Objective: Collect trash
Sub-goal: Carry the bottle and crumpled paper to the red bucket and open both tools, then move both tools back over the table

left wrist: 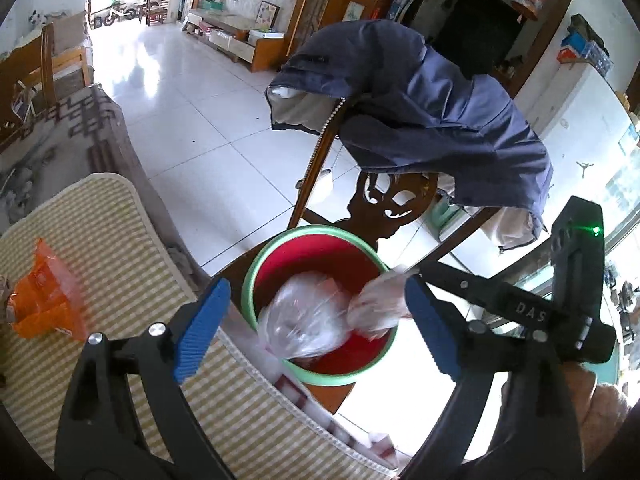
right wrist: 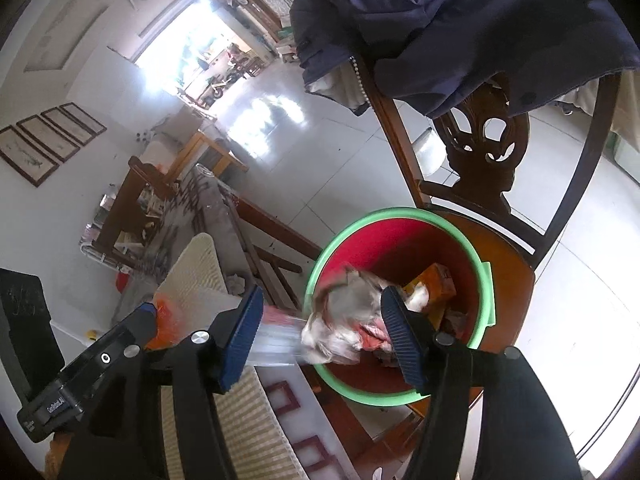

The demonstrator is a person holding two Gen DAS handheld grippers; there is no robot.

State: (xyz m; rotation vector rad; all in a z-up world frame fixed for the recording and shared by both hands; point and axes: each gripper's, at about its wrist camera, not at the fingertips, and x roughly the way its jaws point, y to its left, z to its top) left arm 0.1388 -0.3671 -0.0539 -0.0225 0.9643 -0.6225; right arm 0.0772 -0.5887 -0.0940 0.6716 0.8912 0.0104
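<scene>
A red bin with a green rim stands on a wooden chair seat. A crumpled clear plastic bag is blurred over the bin's mouth, apart from both pads. An orange box lies inside the bin. An orange plastic wrapper lies on the striped mat. My left gripper is open, over the table edge and bin. My right gripper is open above the bin; its body shows in the left wrist view.
The carved wooden chair has a navy jacket draped over its back. The striped mat lies on the table, over a patterned cloth. White tile floor lies beyond.
</scene>
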